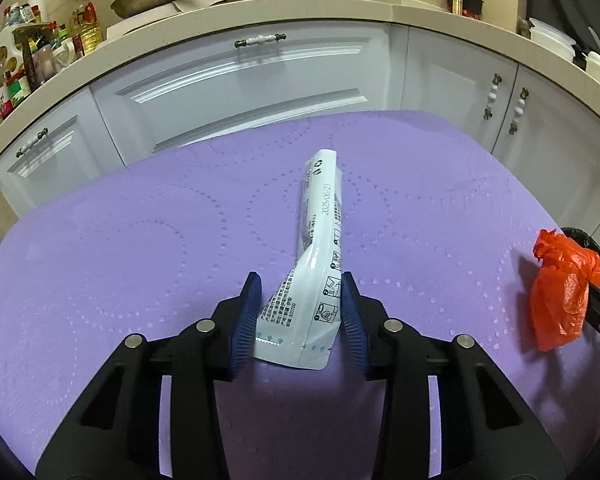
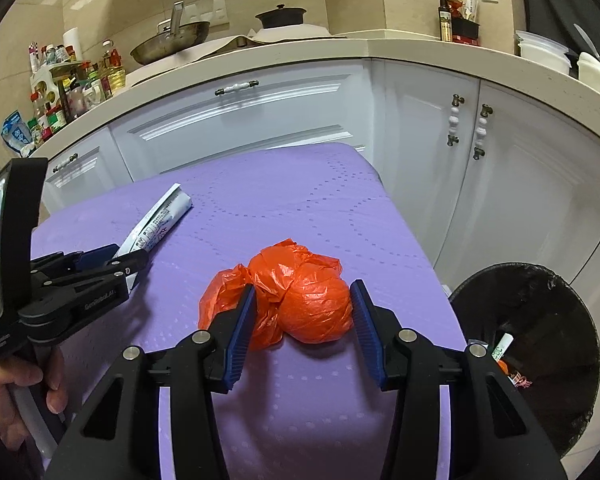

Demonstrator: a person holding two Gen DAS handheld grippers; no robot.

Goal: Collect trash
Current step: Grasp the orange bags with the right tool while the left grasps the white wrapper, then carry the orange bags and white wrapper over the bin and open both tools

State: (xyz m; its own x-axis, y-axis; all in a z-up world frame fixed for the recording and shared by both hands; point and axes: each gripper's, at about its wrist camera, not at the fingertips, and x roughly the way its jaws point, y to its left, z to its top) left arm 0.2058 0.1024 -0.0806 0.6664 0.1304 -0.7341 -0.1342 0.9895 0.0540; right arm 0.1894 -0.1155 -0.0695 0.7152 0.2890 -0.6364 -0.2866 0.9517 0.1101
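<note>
- Table (image 1: 100,264) is covered in a lilac cloth, embossed with dotted rings
- Wrapper (image 1: 320,248): white glossy film, printed with small black text and pictograms, rolled into a long, flattened tube, wider and creased at the near end
- Its long axis is seen running from the left gripper (image 1: 300,312) away toward the white cabinets (image 1: 240,88); the far end is raised off the cloth
- Left gripper: jaws partly closed, ribbed blue pads on either side of the wrapper's near end; the right pad is touching the film, a narrow gap is seen at the left pad, so a firm grip cannot be told
- Bag (image 2: 296,300): orange thin plastic, crinkled, bunched into a rounded ball with a loose tail to the left; it lies on the cloth near the table's right edge
- Right gripper (image 2: 304,320): jaws partly closed around the bag, both pads against the plastic
- Bin (image 2: 540,360): round, lined in black, set beside the table at right, scraps seen inside
</note>
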